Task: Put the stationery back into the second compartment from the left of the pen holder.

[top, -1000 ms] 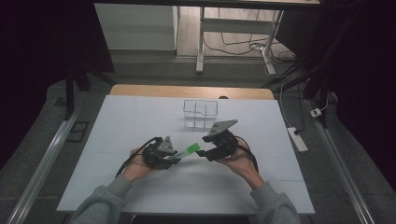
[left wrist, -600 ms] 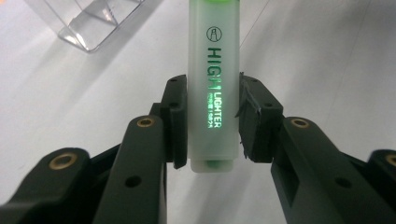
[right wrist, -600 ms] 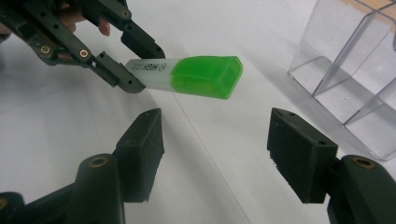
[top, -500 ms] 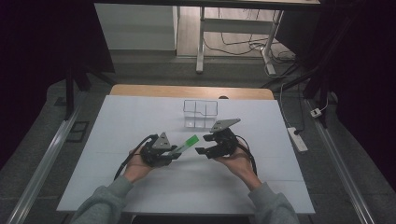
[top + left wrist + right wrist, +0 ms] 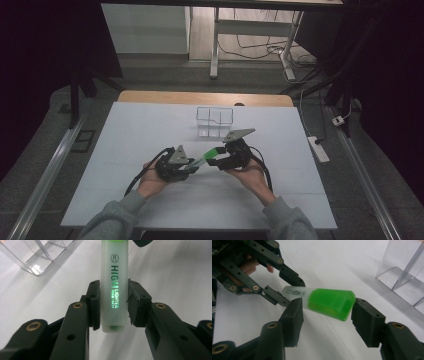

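The left gripper (image 5: 192, 166) was clamped on the pale body of a highlighter (image 5: 114, 287), its pads pressed against both sides near the butt end, with the printed lettering facing the camera in the left gripper view. The pen was held off the white table (image 5: 125, 130), pointing toward the person's right, its green cap (image 5: 330, 303) lying between the jaws of the right gripper (image 5: 325, 316). Those jaws had just been closing around the cap. In the right gripper view one pad stood at the cap's near edge and the other just beside its far corner; whether either yet pressed on the cap could not be told with certainty, and a slight gap appeared to remain. In the high view both hands sat close together near the front middle of the table, the highlighter bridging the two grippers. A clear plastic organiser (image 5: 214, 121) with compartments stood behind them toward the table's far edge, well apart from the pen.
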